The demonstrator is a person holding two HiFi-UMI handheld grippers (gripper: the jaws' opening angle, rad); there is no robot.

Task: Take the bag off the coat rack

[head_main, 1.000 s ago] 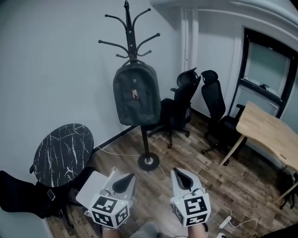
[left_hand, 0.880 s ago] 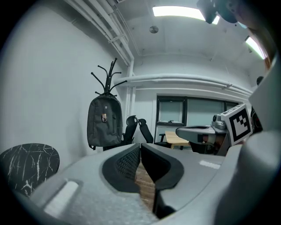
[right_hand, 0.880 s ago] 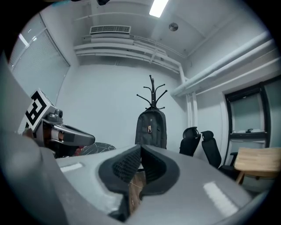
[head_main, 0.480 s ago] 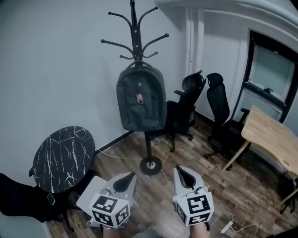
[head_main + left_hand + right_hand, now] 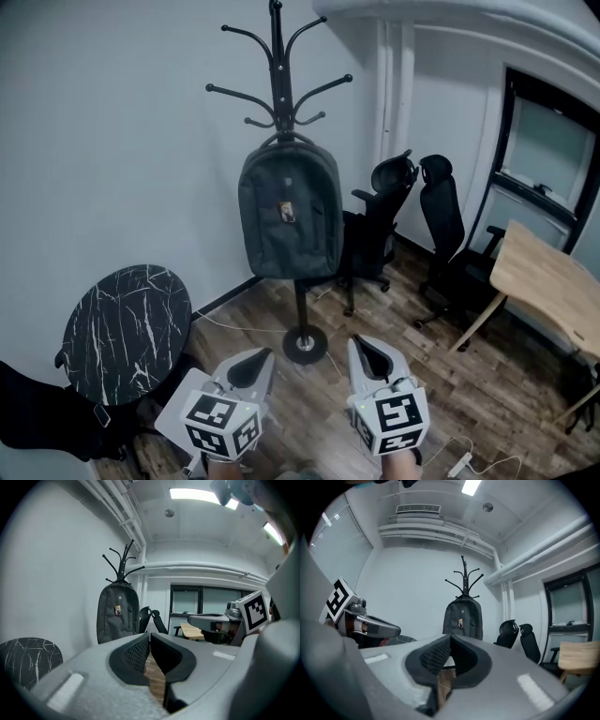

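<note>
Small office, grey walls, wood floor [image 5: 487,375]. A black coat rack [image 5: 277,84] is standing at the far wall. A dark grey backpack [image 5: 289,211] is hanging from one of its lower hooks by the top loop and lying against the pole, well off the floor. A round marble table [image 5: 127,328] is sitting near left, two black office chairs [image 5: 380,225] far right just beside the rack, a wooden desk [image 5: 548,286] at the right edge.

The left gripper [image 5: 254,357] and right gripper [image 5: 362,345] are hovering low and near, side by side, both pointing at the rack and well apart from the bag. Both have their jaws pressed together, nothing between them.

Risks, as I judge them:
- Pulling the bag outward instead of lifting is likely snagging the loop on the upturned hook.
- That snag is likely tipping the rack, since its round base [image 5: 306,344] looks small.
- A pinch on the thin loop alone may be slipping under the bag's weight.
- The white cable [image 5: 239,323] is running across the floor near the base, a trip hazard.
</note>
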